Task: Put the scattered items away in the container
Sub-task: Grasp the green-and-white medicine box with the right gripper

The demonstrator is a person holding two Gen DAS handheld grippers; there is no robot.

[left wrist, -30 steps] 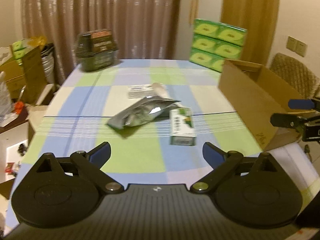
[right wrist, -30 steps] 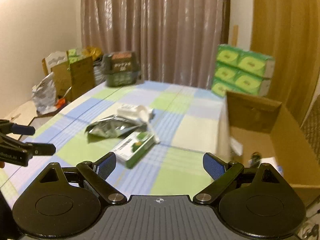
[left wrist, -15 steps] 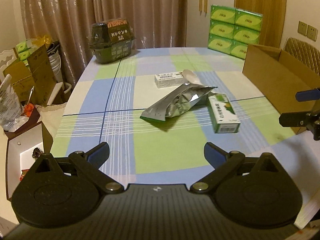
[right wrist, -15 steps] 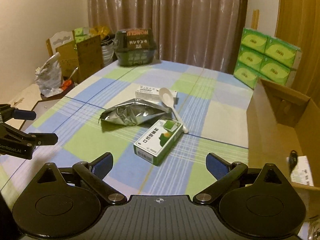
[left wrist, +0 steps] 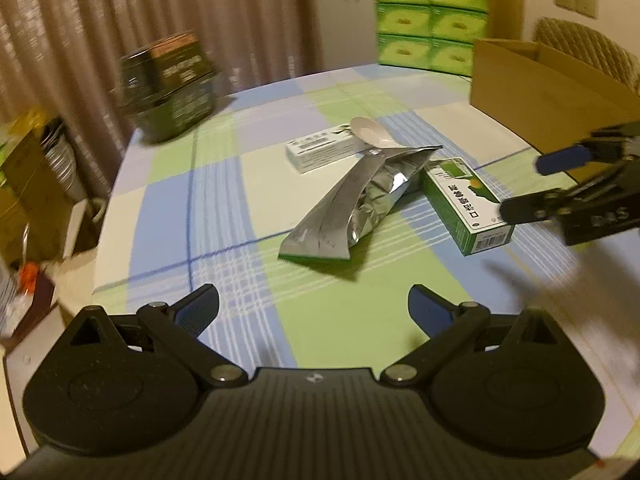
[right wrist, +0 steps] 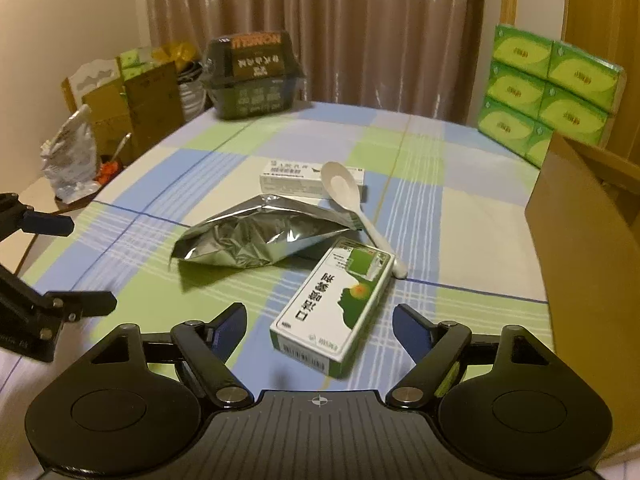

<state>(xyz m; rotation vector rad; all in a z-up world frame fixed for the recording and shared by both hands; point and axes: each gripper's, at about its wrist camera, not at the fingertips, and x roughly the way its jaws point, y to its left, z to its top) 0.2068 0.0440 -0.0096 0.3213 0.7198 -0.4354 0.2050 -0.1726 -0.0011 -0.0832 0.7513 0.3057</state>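
Note:
On the checked tablecloth lie a crumpled silver pouch [left wrist: 356, 208] [right wrist: 260, 236], a green-and-white carton [left wrist: 466, 204] [right wrist: 340, 300], a flat white carton [left wrist: 320, 150] [right wrist: 288, 178] and a white spoon [left wrist: 370, 132] [right wrist: 344, 188] resting across them. The brown cardboard box [left wrist: 540, 92] [right wrist: 580, 240] stands open at the right. My right gripper [right wrist: 320, 320] [left wrist: 526, 186] hangs low over the green carton's near end; its jaws are closing, with the carton between them but not touched. My left gripper [left wrist: 314, 308] [right wrist: 80, 264] is open and empty, short of the pouch.
A dark green wrapped pack [right wrist: 252, 76] sits at the table's far left corner. Stacked green tissue packs [right wrist: 552, 92] stand at the far right behind the cardboard box. Cartons and bags [right wrist: 120, 104] crowd the floor left of the table's curved edge [left wrist: 108, 216].
Both grippers have moved forward and down toward the items. The green carton now sits between the right fingertips, whose gap has narrowed. The left view has rolled.

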